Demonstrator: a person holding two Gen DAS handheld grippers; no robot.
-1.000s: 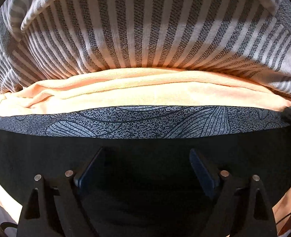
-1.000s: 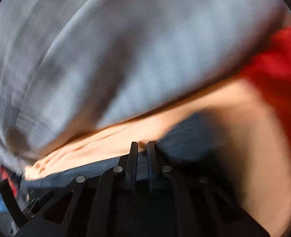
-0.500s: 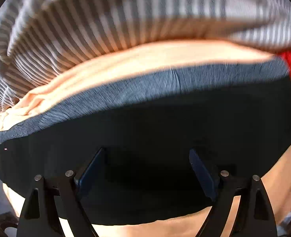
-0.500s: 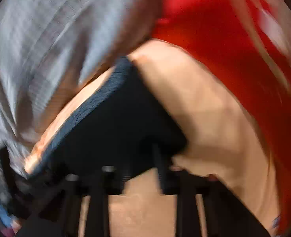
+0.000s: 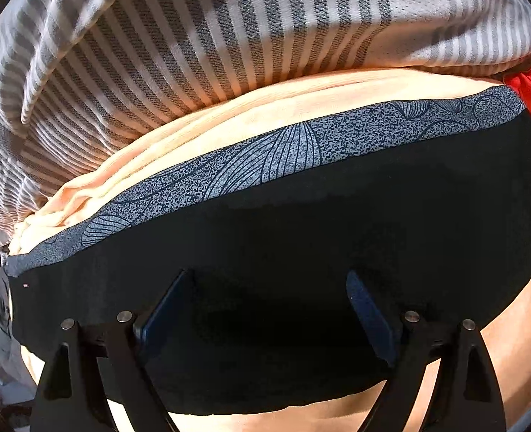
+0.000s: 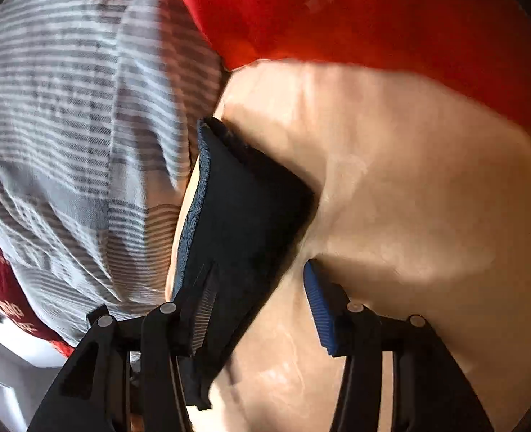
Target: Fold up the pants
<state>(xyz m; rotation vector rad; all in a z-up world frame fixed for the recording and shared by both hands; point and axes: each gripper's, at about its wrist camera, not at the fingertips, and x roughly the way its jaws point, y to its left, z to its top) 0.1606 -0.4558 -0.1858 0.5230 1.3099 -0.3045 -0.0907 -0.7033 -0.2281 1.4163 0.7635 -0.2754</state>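
Folded black pants (image 5: 301,234) with a grey leaf-patterned band (image 5: 265,158) along the far edge lie on a peach cloth (image 5: 229,122). My left gripper (image 5: 269,309) hangs over the black fabric, pointing steeply down, jaws wide apart and nothing pinched between them. In the right wrist view the pants (image 6: 243,208) show as a folded corner. My right gripper (image 6: 261,309) is opening. The pants' edge lies between its fingers, against the left pad (image 6: 204,320), while the blue right pad (image 6: 319,309) stands clear of it over the peach cloth (image 6: 409,180).
A grey-and-white striped cloth (image 5: 193,36) is heaped behind the pants and fills the left of the right wrist view (image 6: 67,108). Red fabric (image 6: 373,10) lies beyond the peach cloth. A dark red item with lettering (image 6: 6,288) sits at the lower left.
The right gripper's jaws have parted from shut, and it has swung and rolled towards the red fabric. The left gripper has rolled, so the pants now slant across its view.
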